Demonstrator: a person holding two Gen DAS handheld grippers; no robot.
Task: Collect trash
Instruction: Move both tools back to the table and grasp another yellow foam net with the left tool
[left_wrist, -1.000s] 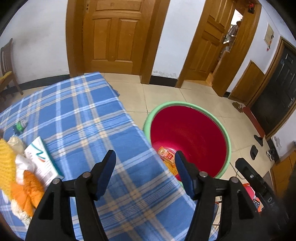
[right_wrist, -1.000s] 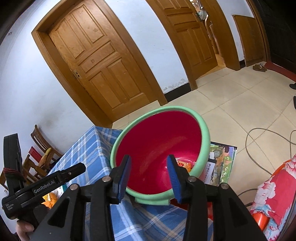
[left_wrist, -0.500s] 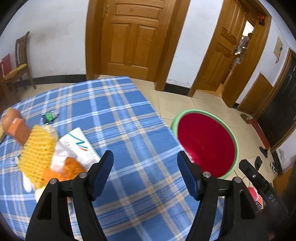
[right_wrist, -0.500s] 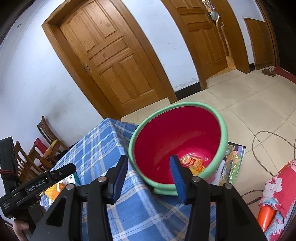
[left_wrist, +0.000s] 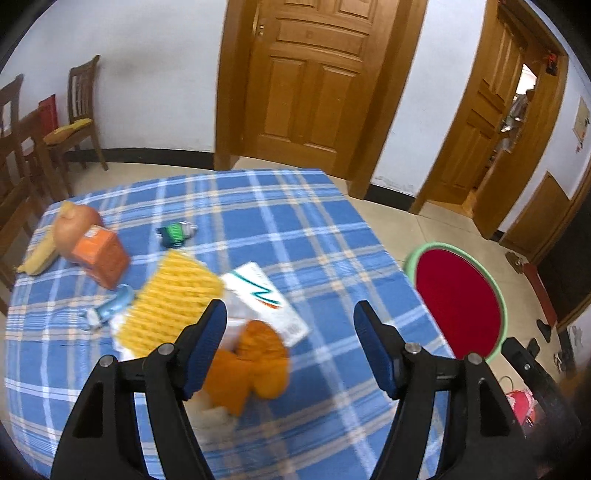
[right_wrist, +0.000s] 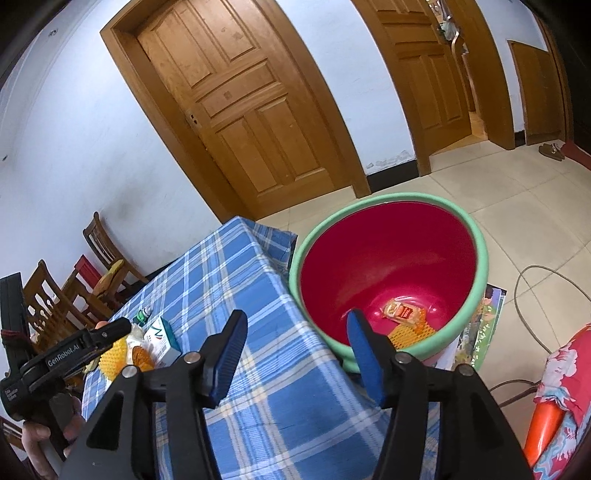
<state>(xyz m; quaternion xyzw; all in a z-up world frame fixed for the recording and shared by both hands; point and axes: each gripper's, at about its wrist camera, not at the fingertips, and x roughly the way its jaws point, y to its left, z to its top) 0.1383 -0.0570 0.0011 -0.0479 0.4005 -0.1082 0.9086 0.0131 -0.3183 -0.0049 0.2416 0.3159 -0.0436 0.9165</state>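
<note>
Trash lies on the blue plaid tablecloth (left_wrist: 295, 221): a yellow foam net (left_wrist: 173, 299), an orange peel piece (left_wrist: 255, 365), a white box (left_wrist: 266, 302), an orange carton (left_wrist: 101, 254), a small green wrapper (left_wrist: 175, 230) and a light blue tube (left_wrist: 110, 310). My left gripper (left_wrist: 290, 349) is open and empty, just above the orange peel. The red basin with a green rim (right_wrist: 391, 266) stands on the floor beside the table and holds a snack packet (right_wrist: 400, 310) and a yellow net. My right gripper (right_wrist: 295, 354) is open and empty, between table edge and basin.
Wooden chairs (left_wrist: 77, 122) stand by the wall beyond the table's left end. A magazine (right_wrist: 480, 325) lies under the basin and a cable (right_wrist: 532, 306) runs over the tiled floor. A flowered red cloth (right_wrist: 561, 373) is at the right.
My left gripper has swung left from the basin to over the trash pile on the table. My right gripper has drawn back a little from the basin. Both stay open.
</note>
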